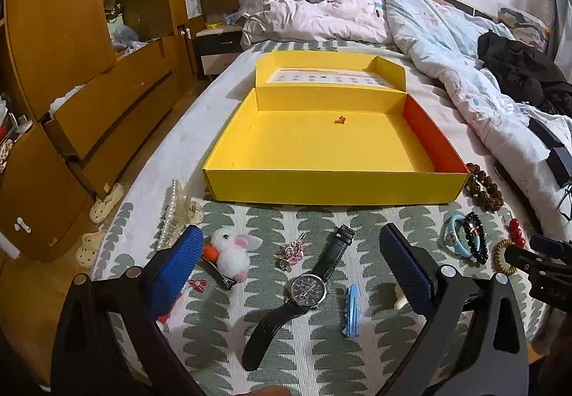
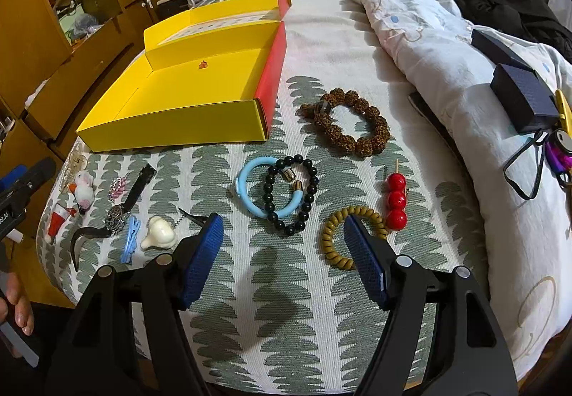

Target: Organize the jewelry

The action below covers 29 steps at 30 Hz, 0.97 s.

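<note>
An open yellow box [image 1: 336, 190] [image 2: 171, 126] lies on the bed, holding only a small orange star [image 1: 340, 119]. In front of it lie a black watch [image 1: 307, 288], a bunny clip [image 1: 232, 253], a pink hairpin [image 1: 291, 253], a blue clip [image 1: 352, 310] and a pearl claw clip [image 1: 171, 213]. The right wrist view shows a blue bangle [image 2: 246, 192], a black bead bracelet [image 2: 307, 195], a brown bead bracelet [image 2: 350, 124], a coil hair tie [image 2: 332, 238] and a red berry pin [image 2: 397, 199]. My left gripper [image 1: 289, 260] is open above the watch. My right gripper [image 2: 284, 245] is open, empty, just before the bracelets.
The green-patterned cloth [image 2: 279, 288] covers the bed's near end. A rumpled duvet [image 1: 447, 38] and dark boxes [image 2: 522, 99] lie to the right. A wooden wardrobe [image 1: 71, 56] stands to the left, with slippers [image 1: 103, 203] on the floor.
</note>
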Tool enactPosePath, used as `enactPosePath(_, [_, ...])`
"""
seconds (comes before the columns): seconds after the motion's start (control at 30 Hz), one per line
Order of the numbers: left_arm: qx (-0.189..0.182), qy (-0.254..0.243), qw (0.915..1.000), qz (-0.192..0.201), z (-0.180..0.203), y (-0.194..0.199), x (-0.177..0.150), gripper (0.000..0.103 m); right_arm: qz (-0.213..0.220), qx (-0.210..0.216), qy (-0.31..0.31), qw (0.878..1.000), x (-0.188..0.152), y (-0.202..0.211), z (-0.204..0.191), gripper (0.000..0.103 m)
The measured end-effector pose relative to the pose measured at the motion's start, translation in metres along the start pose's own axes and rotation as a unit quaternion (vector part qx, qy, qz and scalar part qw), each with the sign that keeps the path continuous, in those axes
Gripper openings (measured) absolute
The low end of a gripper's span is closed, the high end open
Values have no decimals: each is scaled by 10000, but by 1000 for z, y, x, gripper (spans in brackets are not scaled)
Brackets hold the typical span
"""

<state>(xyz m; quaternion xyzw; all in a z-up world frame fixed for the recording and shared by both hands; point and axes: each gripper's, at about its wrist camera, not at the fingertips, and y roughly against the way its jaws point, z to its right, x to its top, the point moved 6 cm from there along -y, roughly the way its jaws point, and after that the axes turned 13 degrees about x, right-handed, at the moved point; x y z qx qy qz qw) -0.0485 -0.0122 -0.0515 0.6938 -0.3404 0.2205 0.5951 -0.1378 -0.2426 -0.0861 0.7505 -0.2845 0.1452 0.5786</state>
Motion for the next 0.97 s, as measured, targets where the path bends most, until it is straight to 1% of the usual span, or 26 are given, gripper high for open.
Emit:
enactPosePath(0.63, [16,-1,10000,77,3,3,3,97,25,-51,-32,10000,2,-1,4,72])
enactPosePath(0.83, [67,2,9996,269,2,8,6,97,28,-55,-39,10000,2,-2,5,72])
enactPosePath(0.97, [28,41,9996,275,0,9,6,97,19,-64,-42,10000,2,-3,5,72])
